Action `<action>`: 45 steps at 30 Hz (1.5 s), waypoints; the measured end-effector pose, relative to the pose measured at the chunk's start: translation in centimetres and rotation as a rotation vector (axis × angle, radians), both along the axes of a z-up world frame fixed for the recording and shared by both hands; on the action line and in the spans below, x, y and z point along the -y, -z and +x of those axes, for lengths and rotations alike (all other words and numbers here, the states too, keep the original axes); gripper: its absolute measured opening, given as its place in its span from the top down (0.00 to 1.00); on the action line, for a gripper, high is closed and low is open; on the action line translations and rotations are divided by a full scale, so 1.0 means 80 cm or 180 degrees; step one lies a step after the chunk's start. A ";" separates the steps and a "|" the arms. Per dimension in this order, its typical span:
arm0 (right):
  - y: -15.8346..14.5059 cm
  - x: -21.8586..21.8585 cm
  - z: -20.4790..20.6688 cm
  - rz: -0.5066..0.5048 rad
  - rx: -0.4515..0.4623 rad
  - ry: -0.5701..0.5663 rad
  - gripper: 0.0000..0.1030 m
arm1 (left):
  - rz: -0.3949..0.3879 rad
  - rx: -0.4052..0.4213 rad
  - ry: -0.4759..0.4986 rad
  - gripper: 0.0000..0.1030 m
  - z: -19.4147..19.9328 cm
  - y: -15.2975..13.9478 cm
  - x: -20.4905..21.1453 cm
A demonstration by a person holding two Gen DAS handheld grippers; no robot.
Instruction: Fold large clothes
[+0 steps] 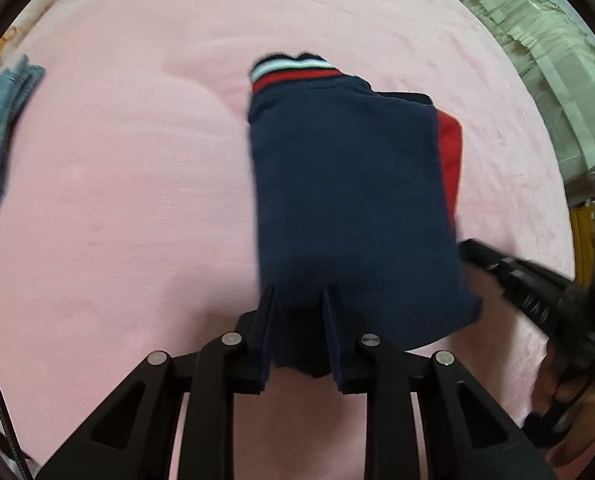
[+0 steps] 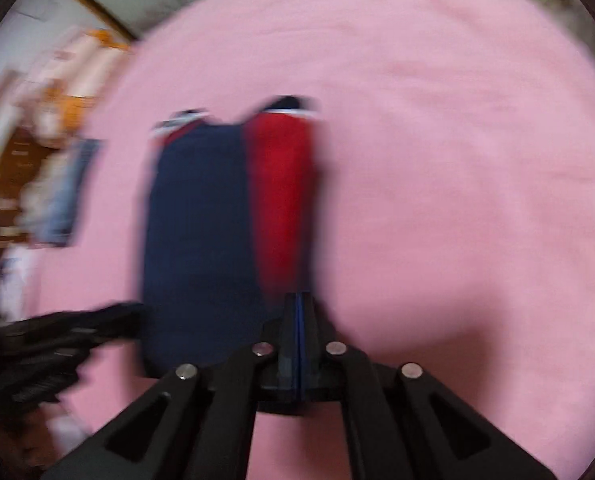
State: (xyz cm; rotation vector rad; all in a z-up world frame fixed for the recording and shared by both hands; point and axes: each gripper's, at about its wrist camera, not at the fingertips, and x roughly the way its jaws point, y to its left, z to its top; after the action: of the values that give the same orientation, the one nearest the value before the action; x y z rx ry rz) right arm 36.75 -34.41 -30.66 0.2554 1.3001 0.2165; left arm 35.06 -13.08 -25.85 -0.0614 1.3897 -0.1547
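Note:
A folded navy and red garment with a striped cuff lies on the pink bedspread. My left gripper points down at its near edge, and navy cloth fills the gap between the two fingers, which press on it. In the right wrist view, which is blurred, the garment shows its red panel on the right. My right gripper is shut, pads together, at the garment's near right corner; I cannot tell whether cloth is pinched. The right gripper touches the garment's right edge.
A folded denim piece lies at the bedspread's left edge. Pale plastic-wrapped bundles line the far right. A hand holds the right gripper's handle. Wooden furniture stands beyond the bed; the left gripper shows as a dark blur.

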 end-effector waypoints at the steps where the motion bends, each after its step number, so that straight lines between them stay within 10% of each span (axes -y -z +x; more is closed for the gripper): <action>1: -0.003 0.007 0.000 -0.0094 0.0003 0.0006 1.00 | -0.0021 0.0038 0.0003 0.79 -0.001 -0.006 -0.004; 7: -0.044 0.018 0.008 0.0556 0.0457 -0.0097 1.00 | -0.0410 0.0136 0.0001 0.79 0.026 -0.019 -0.015; 11: -0.030 -0.028 0.034 0.1082 0.0258 -0.0362 1.00 | -0.0440 0.0060 0.0007 0.79 0.071 0.004 -0.001; 25: 0.007 -0.033 0.107 0.0592 0.0385 0.0110 1.00 | -0.0886 0.0064 -0.0336 0.78 0.125 0.033 -0.029; 31: -0.025 -0.019 0.078 -0.0237 0.0475 0.0137 0.97 | -0.0012 0.0242 -0.0357 0.76 0.111 0.013 -0.024; 38: -0.043 -0.003 0.025 -0.0050 0.0158 0.0124 0.95 | 0.0061 0.0314 -0.0586 0.48 0.068 -0.011 -0.040; 45: -0.060 -0.018 -0.029 -0.0002 -0.0051 0.0046 0.70 | 0.0093 0.0186 -0.0554 0.44 0.017 -0.021 -0.038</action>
State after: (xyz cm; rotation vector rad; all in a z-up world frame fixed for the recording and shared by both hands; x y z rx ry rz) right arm 34.46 -32.97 -25.88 0.2664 1.3137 0.2020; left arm 36.40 -10.06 -24.13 -0.1520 1.3213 0.0087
